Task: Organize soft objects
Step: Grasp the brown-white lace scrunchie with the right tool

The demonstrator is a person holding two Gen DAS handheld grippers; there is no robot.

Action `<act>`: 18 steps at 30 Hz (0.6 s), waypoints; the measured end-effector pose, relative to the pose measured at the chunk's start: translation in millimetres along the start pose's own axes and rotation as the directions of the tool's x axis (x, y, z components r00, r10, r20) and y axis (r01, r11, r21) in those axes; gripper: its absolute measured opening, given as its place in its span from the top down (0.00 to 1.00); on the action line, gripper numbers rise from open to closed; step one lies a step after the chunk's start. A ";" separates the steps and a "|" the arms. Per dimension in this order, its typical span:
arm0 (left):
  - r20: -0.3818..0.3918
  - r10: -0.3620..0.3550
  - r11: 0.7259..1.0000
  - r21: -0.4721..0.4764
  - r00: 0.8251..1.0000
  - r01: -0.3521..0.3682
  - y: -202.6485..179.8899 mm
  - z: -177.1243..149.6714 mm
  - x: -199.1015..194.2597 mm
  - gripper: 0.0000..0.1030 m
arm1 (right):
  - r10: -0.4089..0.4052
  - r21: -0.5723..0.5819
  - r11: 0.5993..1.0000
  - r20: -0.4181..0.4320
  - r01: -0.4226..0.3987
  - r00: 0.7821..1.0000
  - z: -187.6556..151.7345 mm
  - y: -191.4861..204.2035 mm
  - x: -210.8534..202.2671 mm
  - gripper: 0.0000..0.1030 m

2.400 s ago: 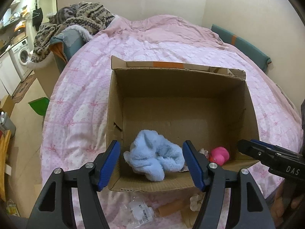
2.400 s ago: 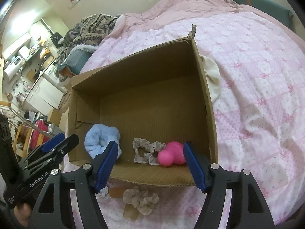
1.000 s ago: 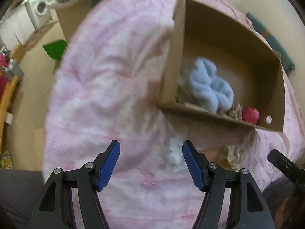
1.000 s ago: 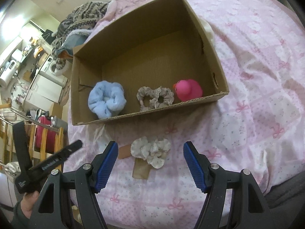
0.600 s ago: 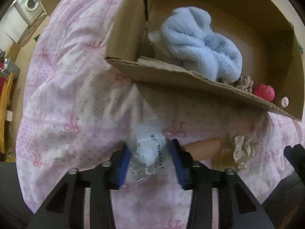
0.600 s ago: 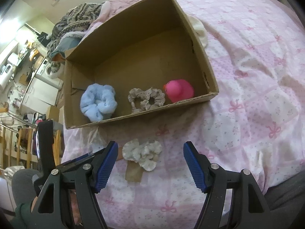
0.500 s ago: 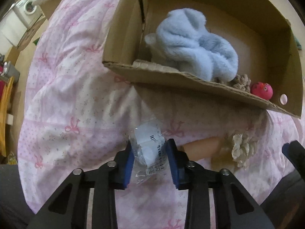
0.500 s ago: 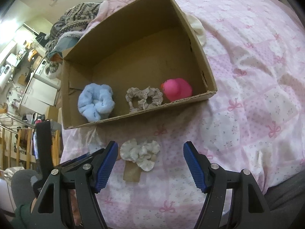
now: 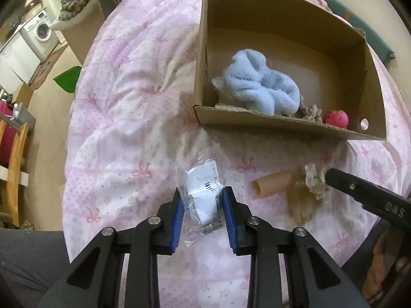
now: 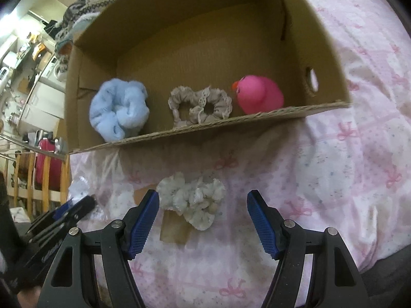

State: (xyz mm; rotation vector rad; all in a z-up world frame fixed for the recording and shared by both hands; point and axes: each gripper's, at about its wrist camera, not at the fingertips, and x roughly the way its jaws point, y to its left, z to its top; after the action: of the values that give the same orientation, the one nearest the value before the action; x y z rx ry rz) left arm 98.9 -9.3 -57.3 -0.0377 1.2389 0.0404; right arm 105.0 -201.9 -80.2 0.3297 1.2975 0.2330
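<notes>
Bedspread (image 9: 123,118) in pink fills both frames; cardboard box (image 10: 84,82), upper centre, holds blue scrunchie (image 10: 119,110); right gripper (image 10: 203,206), fingers spread, frames white scrunchie (image 10: 191,200) at lower centre; left gripper (image 9: 203,205) pinches plastic packet (image 9: 203,195).

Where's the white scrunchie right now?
In the right wrist view, the white scrunchie lies on the pink bedspread just outside the cardboard box, ahead of the right gripper with its jaws open.

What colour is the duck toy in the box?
Bright pink duck toy with an orange beak; clearest in the right wrist view.
</notes>
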 end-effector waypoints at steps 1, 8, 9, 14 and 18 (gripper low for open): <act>0.003 0.000 1.000 0.003 1.000 -0.001 1.7 -3.4 -0.5 0.74 | -0.002 0.003 1.000 -0.009 0.002 1.000 0.8 0.7 4.0 0.27; -0.002 -0.019 1.000 0.000 1.000 0.019 3.5 -1.8 0.4 0.74 | -0.047 -0.042 0.998 -0.030 0.046 0.998 5.8 13.4 24.3 0.27; -0.006 -0.020 1.000 -0.001 1.000 0.020 4.4 -1.4 2.1 0.74 | -0.053 -0.050 0.997 -0.028 0.052 0.998 6.7 14.6 26.5 0.27; -0.010 -0.028 1.000 -0.010 1.000 0.028 6.8 -1.0 3.8 0.74 | -0.085 -0.076 0.994 -0.013 0.084 0.996 6.7 22.1 33.4 0.27; -0.009 -0.034 0.999 -0.004 0.999 0.034 7.3 -0.5 5.1 0.74 | -0.090 -0.101 0.991 -0.022 0.088 0.996 3.1 28.2 37.8 0.55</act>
State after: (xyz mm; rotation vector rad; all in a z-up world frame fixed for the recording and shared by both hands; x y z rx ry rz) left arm 99.7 -2.0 -62.4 -0.0627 1.2471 0.0130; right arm 118.1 -162.8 -103.2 0.1837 1.3182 0.2263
